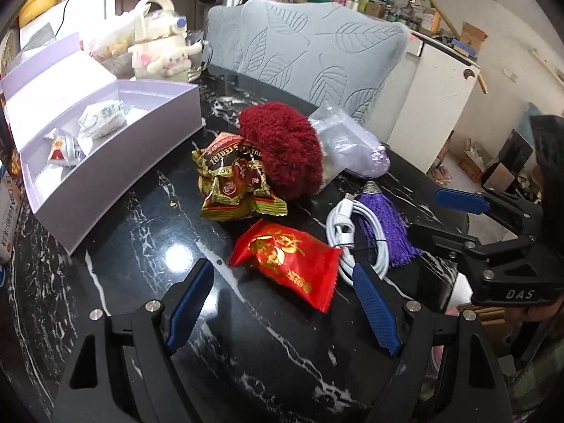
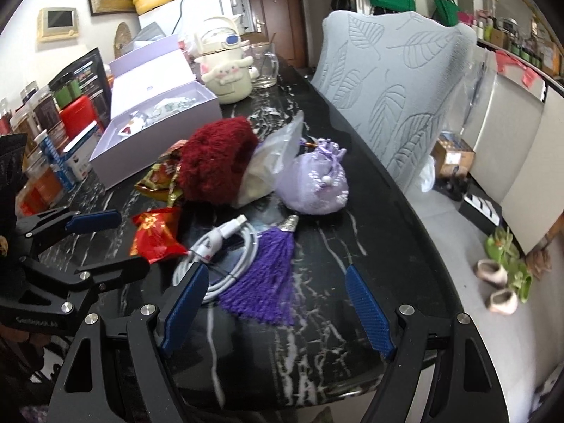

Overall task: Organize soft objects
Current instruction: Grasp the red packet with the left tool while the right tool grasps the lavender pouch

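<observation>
Red snack packet [image 1: 286,260] lies just ahead (untouched) of the spread left tool [image 1: 282,312].

Both wrist views closely share the table [image 1: 148,239].

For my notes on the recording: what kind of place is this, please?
Most likely a lived-in home, perhaps a dining area: a black marble table, a fabric-covered chair, a white fridge and a wooden door.

Three snack packets [image 1: 286,262] out, perhaps two boxed; one tassel [image 2: 266,275].
</observation>
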Available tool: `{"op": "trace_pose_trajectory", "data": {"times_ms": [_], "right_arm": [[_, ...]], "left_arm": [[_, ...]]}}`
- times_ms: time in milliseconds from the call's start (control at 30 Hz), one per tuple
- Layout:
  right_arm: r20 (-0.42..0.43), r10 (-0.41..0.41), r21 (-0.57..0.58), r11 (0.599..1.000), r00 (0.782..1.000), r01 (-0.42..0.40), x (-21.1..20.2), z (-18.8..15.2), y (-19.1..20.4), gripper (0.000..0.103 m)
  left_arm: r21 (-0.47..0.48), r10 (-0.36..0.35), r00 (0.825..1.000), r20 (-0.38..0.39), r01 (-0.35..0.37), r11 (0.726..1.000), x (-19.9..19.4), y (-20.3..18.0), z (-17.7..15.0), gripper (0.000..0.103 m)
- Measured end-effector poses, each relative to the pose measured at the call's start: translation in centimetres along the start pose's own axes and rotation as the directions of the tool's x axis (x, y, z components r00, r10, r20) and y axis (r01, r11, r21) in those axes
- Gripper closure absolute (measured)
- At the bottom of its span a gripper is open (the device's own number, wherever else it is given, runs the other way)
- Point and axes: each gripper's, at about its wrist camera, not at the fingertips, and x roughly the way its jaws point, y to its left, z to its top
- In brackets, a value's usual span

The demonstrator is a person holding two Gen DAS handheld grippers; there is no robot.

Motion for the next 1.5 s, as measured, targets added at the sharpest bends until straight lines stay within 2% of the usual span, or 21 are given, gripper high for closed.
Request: {"op": "trace_pose_trajectory", "data": {"times_ms": [167,267,400,500,600,800,1000,1100,1200,1433,1500], "right_arm": [[-0.004,-0.006,0.017,1.000,1.000,0.006,0.5,0.2,-0.9,0.022],[-0.009,-0.004,0.026,1.000,1.000,0.004,1.0,0.4,-1.4,0.022],[-0.017,0.007,0.042,0.999,1.000,-0.006,1.7,0.7,-2.0,0.022],[-0.015,0.012,0.056,0.998,1.000,-0.011,2.0,1.0,-2.4,0.022],[-0.016,0.016,0.066,0.998,1.000,-0.015,2.2,1.1,-2.5,0.022],[-0.015,0.018,0.084,0.996,1.000,-0.016,2.8,1.8,-3.0,0.022],[-0.014,-0.010,0.083,0.997,1.000,0.011,3.8,2.8,-3.2,0.022],[-0.023,-0.027,0.082,0.996,0.999,0.029,4.4,3.1,-3.4,0.028],[-0.005,-0.007,0.084,0.996,1.000,0.007,4.8,3.7,-3.7,0.028],[0.003,-0.023,0.047,0.999,1.000,0.023,6.7,5.3,-3.4,0.028],[-0.012,-0.022,0.037,0.999,1.000,0.022,7.6,5.5,-3.2,0.031]], "left_arm": [[-0.067,-0.021,1.000,-0.022,0.020,0.998,1.2,0.6,0.5,0.022],[-0.049,-0.035,0.999,-0.032,0.034,0.998,1.6,0.3,0.7,0.024],[-0.028,-0.041,0.998,-0.036,0.040,0.999,1.9,-0.1,0.9,0.035],[-0.094,-0.084,0.996,-0.044,0.079,0.992,2.4,1.0,1.2,0.042],[-0.105,-0.074,0.997,-0.035,0.070,0.992,2.4,1.4,1.4,0.051],[-0.116,-0.082,0.996,-0.032,0.078,0.990,2.6,1.9,1.6,0.054],[-0.082,-0.036,0.998,-0.042,0.033,0.996,2.0,1.7,1.8,0.054],[-0.081,-0.041,0.998,-0.042,0.037,0.996,1.8,1.8,2.2,0.054],[-0.089,-0.044,0.998,-0.042,0.040,0.995,1.9,2.0,2.4,0.054],[-0.104,-0.034,0.998,-0.044,0.029,0.994,2.0,2.7,2.4,0.054],[-0.105,-0.027,0.999,-0.042,0.022,0.994,2.0,2.8,2.5,0.054]]}}
